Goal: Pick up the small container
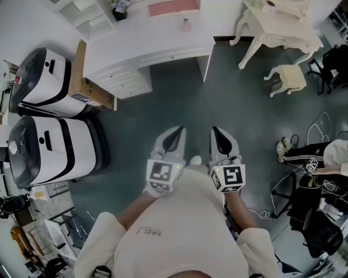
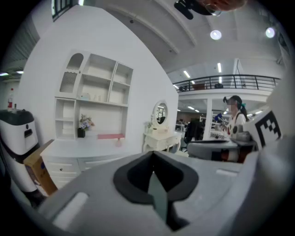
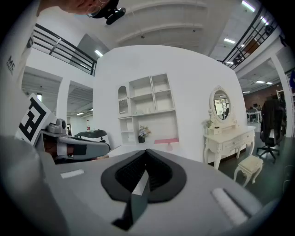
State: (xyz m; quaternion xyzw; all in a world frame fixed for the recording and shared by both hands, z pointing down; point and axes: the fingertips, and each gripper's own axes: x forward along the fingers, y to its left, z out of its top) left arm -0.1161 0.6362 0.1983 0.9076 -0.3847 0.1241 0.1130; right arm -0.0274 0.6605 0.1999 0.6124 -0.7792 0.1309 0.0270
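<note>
Bench (image 1: 155, 40): white, far side of the room, drawers underneath.
On it: pink mat (image 1: 174, 7) at far edge; small container (image 1: 186, 24) just near it; potted flowers (image 1: 119, 9) left.

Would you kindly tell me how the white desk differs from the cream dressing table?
The white desk is plain and straight-edged; the cream dressing table has curved, carved legs. The desk carries a pink mat, a small pink container and a flower pot; the dressing table carries an oval mirror. Only the dressing table has a stool by it. Both are pale and stand on the dark floor.
</note>
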